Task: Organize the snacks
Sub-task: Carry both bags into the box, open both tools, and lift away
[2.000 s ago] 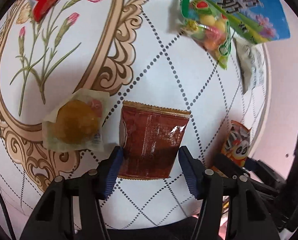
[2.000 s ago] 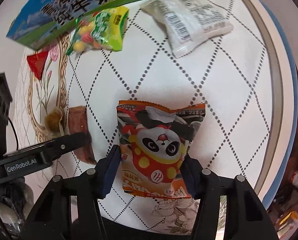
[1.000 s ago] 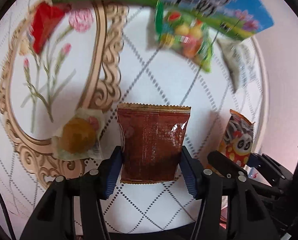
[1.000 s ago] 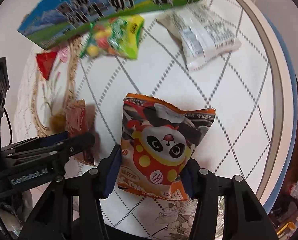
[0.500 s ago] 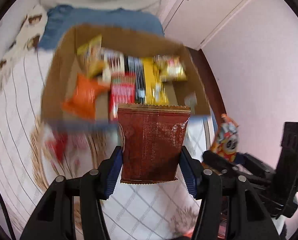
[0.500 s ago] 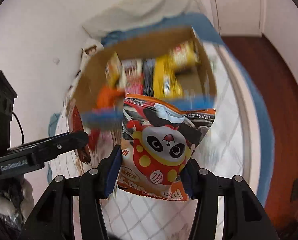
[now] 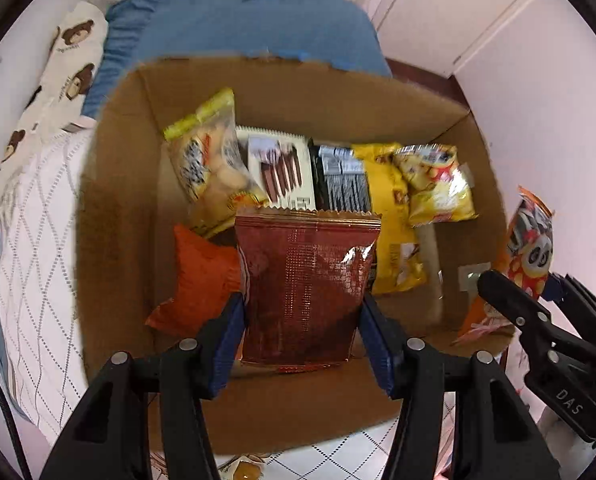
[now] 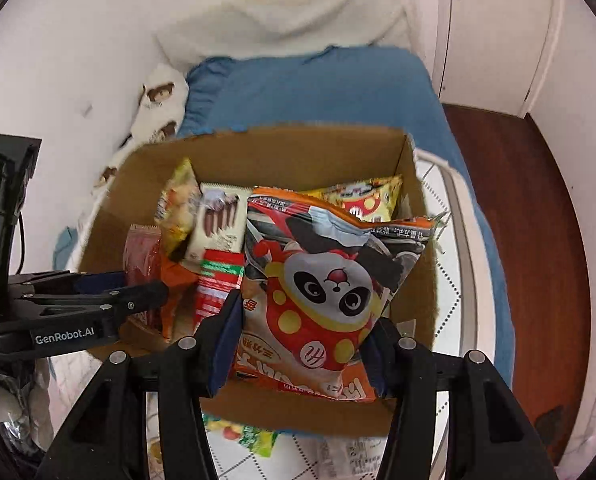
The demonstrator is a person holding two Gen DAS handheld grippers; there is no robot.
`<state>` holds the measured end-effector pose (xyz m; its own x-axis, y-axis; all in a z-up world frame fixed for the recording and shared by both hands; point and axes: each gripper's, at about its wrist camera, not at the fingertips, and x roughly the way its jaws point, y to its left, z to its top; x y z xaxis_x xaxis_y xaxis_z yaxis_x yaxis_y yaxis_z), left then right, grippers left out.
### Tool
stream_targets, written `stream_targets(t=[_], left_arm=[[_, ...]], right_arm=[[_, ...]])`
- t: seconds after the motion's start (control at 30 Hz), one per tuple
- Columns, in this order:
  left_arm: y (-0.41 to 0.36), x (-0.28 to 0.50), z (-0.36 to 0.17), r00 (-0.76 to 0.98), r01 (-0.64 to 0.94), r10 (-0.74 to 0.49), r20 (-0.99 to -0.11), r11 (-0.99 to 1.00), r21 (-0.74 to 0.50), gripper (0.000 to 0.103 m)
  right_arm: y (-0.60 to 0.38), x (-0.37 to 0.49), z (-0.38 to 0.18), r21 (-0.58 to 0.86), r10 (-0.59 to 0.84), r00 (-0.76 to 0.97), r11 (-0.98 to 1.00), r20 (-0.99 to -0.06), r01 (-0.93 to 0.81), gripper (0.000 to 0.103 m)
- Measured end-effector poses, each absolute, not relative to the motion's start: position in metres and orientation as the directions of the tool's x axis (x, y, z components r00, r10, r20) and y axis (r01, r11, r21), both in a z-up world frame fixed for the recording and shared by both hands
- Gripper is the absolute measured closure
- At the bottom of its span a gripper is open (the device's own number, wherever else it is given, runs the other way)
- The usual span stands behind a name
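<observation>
My left gripper (image 7: 302,336) is shut on a dark red foil snack packet (image 7: 304,284) and holds it above the open cardboard box (image 7: 114,216). The right gripper (image 8: 304,340) is shut on an orange panda snack bag (image 8: 330,292), also over the box (image 8: 266,148). The box holds several snacks: a yellow bag (image 7: 214,164), a chocolate-stick pack (image 7: 278,168), a yellow packet (image 7: 438,184) and an orange bag (image 7: 202,276). In the left wrist view the panda bag (image 7: 532,240) hangs at the right, outside the box wall. In the right wrist view the red packet (image 8: 142,256) shows at the left.
The box stands on a round table with a white diamond-patterned cloth (image 7: 38,240). A green candy bag (image 8: 250,436) lies on the cloth in front of the box. Behind are a blue cushion (image 8: 318,88), a bear-print cloth (image 7: 58,80), white walls, a door (image 8: 498,20) and dark wooden floor (image 8: 538,220).
Both grippers rose from the table with their packets and swung over the open box. The loose snacks on the cloth have dropped out of view below the box.
</observation>
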<state>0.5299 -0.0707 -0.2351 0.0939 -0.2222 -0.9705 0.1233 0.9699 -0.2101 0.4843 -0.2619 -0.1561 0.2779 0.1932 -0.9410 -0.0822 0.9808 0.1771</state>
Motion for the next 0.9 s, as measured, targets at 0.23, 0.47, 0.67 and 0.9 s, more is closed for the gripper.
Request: stream_targets(t=[0.23,0.47,0.67,0.9], left_arm=[[-0.067,0.530,-0.263,0.054,0.091,-0.156,-0.986,0.984,-0.150,0.012],[-0.058,0.526,-0.257,0.088,0.073,-0.164,-0.983,0.985,-0.158,0.008],[-0.053,0.509,-0.235,0.184,0.087,-0.097,-0.978,0.993,-0.083,0.008],[-0.045,0.469,-0.201,0.302,0.091,-0.094,-0.949,0.993,-0.070,0.008]], right_arm=[[-0.257,0.490,-0.194,0.160,0.171,0.141,0.983,-0.975,-0.086,0.006],[-0.255,0.483,-0.201,0.152,0.160,0.122,0.986,-0.980,-0.071,0.006],[-0.259,0.471,-0.185,0.159,0.162,0.155,0.987,-0.975,-0.034,0.006],[-0.257,0.446,-0.159,0.143,0.145,0.239,0.989,-0.960,-0.025,0.006]])
